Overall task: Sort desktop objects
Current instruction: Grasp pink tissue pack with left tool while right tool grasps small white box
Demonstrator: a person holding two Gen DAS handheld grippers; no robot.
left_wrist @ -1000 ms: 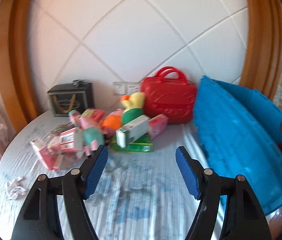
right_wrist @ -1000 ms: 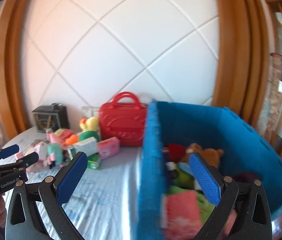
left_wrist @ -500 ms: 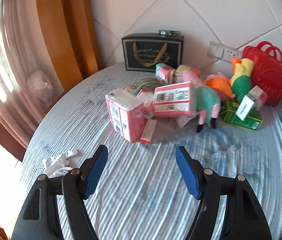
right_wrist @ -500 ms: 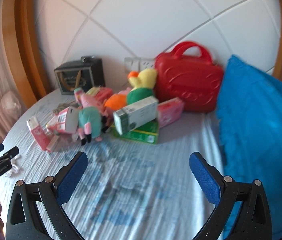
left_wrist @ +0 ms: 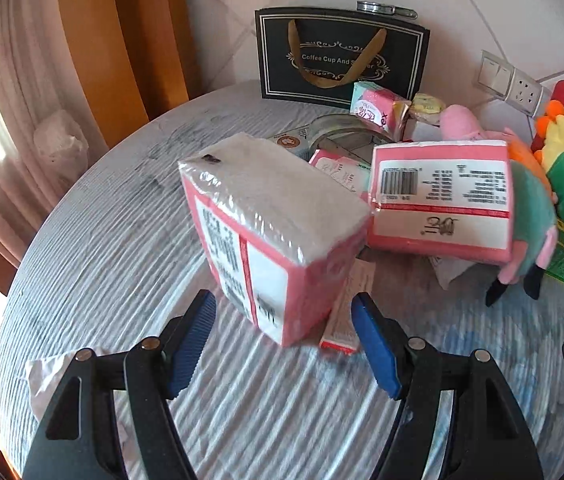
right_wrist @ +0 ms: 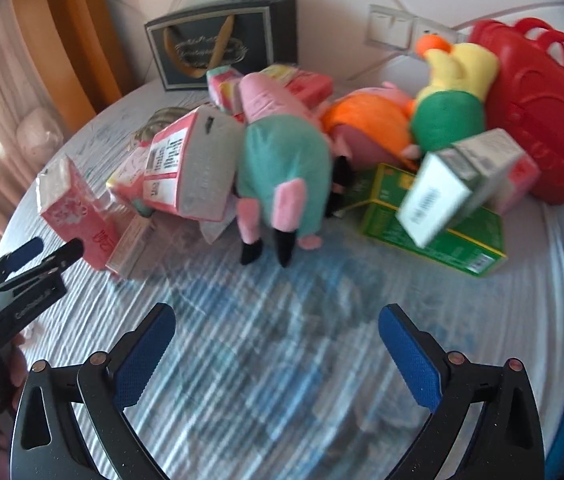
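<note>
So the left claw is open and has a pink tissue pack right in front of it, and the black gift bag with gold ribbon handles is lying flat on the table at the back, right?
Not quite. The black gift bag stands upright against the wall, not flat; the left wrist view shows it. The rest holds: the left gripper is open, with the pink tissue pack just ahead of it.
</note>
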